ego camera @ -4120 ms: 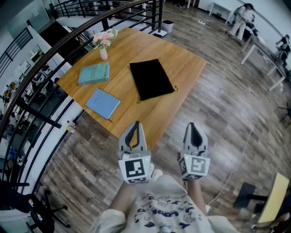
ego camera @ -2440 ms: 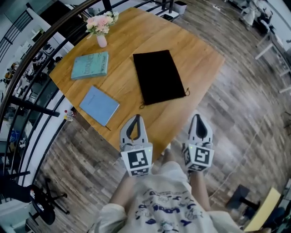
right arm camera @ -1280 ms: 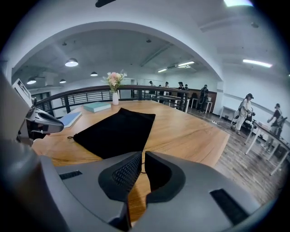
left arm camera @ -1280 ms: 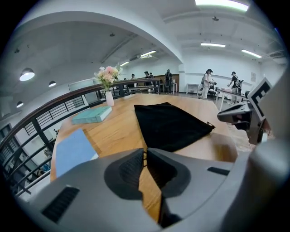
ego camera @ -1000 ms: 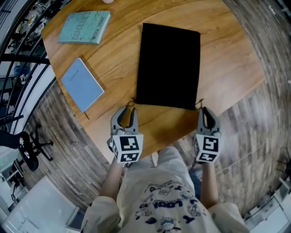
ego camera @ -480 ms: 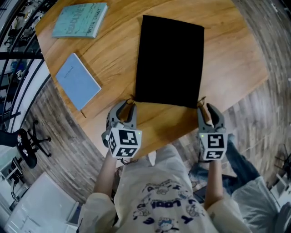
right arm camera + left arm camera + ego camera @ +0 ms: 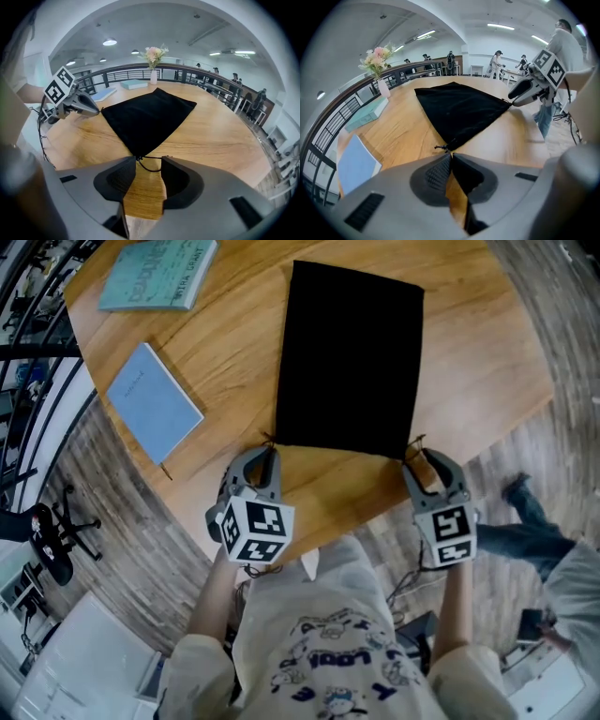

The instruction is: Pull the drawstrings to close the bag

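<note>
A flat black drawstring bag [image 7: 352,352] lies on the wooden table [image 7: 234,352], its mouth edge towards me. My left gripper [image 7: 265,457] is at the bag's near left corner with its tips together; in the left gripper view the left gripper [image 7: 451,155] is shut, and the left cord's knot [image 7: 443,148] lies just ahead of the tips, not gripped. My right gripper [image 7: 427,463] is at the near right corner. Its jaws have just been opening, and the right cord loop [image 7: 149,166] lies on the wood between the tips of the right gripper [image 7: 148,164], untouched.
A light blue notebook [image 7: 155,413] and a teal book [image 7: 155,273] lie left of the bag. A vase of flowers [image 7: 153,61] stands at the far edge by a railing. The table's near edge runs just under both grippers. A person's legs [image 7: 525,521] are on the floor at right.
Both grippers came up to the bag's near corners. The right jaws went from shut to open over the right cord. The left gripper rolled slightly and stayed shut.
</note>
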A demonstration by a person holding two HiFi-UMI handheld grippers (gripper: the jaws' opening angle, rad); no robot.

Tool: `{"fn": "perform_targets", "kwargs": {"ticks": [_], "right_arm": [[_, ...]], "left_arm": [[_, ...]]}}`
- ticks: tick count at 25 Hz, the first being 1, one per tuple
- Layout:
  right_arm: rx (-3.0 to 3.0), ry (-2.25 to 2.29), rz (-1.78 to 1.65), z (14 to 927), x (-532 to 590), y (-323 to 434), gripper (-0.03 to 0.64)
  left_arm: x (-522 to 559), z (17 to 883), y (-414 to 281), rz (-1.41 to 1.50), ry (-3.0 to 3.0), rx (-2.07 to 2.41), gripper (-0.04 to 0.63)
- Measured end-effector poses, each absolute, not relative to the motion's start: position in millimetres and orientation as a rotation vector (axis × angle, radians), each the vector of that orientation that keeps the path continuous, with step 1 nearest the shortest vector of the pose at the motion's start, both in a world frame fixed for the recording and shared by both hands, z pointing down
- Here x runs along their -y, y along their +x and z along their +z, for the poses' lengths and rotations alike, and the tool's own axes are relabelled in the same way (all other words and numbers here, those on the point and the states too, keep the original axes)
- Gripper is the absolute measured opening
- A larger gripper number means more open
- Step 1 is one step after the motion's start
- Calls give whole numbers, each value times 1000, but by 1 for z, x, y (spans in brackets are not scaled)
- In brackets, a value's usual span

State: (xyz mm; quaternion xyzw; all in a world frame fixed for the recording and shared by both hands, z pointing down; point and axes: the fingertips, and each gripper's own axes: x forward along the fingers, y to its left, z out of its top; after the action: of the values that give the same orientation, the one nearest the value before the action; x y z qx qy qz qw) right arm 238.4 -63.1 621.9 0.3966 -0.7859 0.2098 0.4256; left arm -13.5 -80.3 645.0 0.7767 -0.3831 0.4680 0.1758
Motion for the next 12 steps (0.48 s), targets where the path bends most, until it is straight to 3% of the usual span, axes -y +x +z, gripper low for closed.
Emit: {"fn": "perform_targets", "kwargs": {"ticks": [3, 9, 12], "right_arm": [[1950, 895, 510, 626, 59, 232, 173], [1953, 807, 481, 633, 62, 227, 169], [1982, 802, 579, 639, 59, 228, 117]], "left_arm": [[80, 646, -13, 1337, 2194, 1087, 12], [80, 646, -15, 1306, 2145, 1075, 9], [79, 648, -21, 1292, 2104, 1086, 9]]}}
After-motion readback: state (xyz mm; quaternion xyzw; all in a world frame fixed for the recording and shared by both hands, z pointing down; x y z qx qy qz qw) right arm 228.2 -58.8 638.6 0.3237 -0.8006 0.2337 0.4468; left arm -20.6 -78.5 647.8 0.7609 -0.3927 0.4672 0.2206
